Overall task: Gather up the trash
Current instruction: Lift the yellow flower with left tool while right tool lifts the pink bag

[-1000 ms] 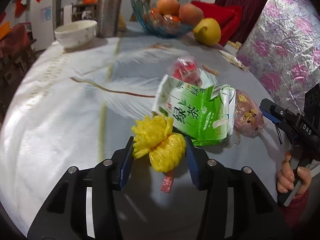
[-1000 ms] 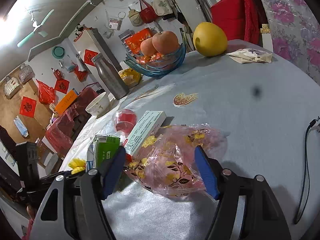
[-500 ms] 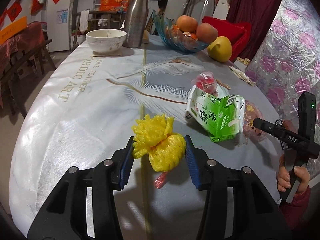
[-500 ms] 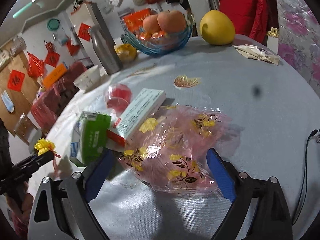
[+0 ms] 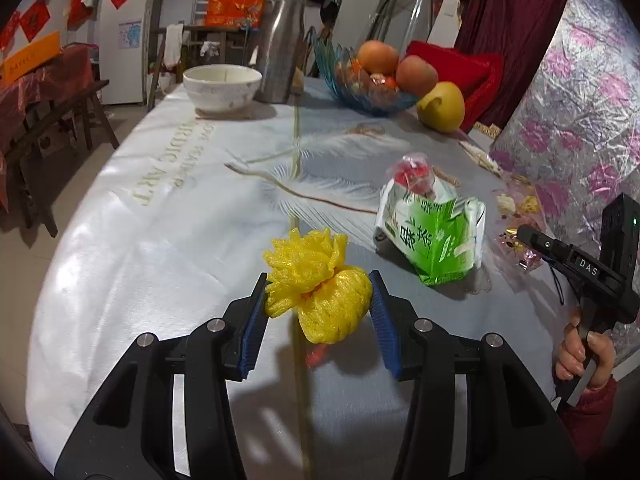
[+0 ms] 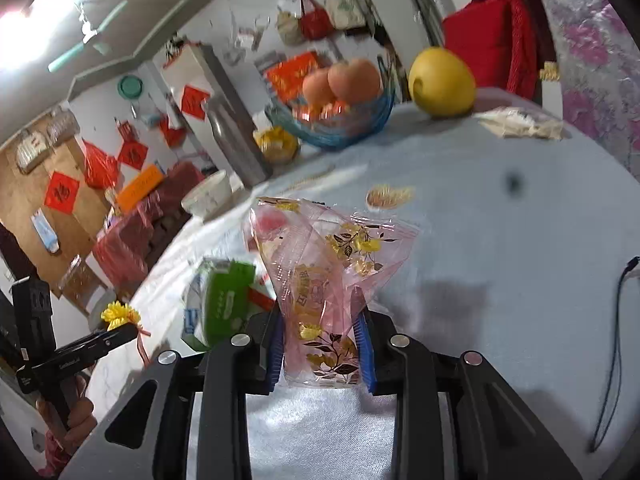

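Pink wrapper [image 6: 324,288] now pinched between pads of right tool [image 6: 323,354], jaws just closed from wide onto it; wrapper stood up off desk [image 6: 500,240], earlier lain flat. Yellow foam net [image 5: 318,292] clamped in left tool [image 5: 318,312], narrowest grip, carried clear of desk. Green carton [image 5: 434,232] left lying at 2 o'clock of net. Judged: two pieces secured, carton and red cup [image 5: 412,170] at carton's 12 o'clock yet to be collected.

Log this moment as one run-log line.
left gripper: shut on yellow foam net | right gripper: just closed on pink plastic bag | green carton: still on table
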`<state>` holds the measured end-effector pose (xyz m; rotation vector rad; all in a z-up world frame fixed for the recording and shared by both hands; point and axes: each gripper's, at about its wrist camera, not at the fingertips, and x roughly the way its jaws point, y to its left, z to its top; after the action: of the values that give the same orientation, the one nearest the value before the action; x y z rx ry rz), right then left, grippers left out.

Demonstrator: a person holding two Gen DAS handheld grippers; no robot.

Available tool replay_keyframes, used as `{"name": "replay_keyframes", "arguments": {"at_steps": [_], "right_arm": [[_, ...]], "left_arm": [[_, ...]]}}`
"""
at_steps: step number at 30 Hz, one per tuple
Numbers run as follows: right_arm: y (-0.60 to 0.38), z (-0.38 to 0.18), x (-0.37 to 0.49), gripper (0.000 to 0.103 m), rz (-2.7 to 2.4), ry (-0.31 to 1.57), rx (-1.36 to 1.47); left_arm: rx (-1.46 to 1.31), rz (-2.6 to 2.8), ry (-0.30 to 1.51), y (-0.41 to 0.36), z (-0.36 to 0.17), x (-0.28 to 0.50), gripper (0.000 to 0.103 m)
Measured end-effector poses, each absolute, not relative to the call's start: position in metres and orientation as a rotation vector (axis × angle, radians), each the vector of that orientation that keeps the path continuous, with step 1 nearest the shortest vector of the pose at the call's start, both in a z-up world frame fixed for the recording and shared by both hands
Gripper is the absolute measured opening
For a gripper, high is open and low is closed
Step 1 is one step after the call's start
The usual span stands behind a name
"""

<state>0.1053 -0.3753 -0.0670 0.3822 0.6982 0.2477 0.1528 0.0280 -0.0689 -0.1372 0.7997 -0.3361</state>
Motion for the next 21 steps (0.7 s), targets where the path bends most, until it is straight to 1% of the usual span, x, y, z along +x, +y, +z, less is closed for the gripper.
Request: {"name": "replay_keyframes", "arguments": {"at_steps": [5, 12, 21], "right_arm": [[-0.371, -0.058, 0.096, 0.031, 0.283, 0.674, 0.412], [-0.35, -0.017, 0.072, 0.032, 0.352, 0.579, 0.395], [-0.299, 0.017, 0.056, 0.032, 0.491, 0.548, 0.358]], "left_arm": [[-0.146, -0.314, 0.758, 0.043, -0.052, 0.142, 0.048], [-0.165, -0.263, 0.698, 0.077, -0.029, 0.119, 0.048], [-0.157, -0.143, 0.637, 0.144, -0.007, 0.073, 0.048]]}}
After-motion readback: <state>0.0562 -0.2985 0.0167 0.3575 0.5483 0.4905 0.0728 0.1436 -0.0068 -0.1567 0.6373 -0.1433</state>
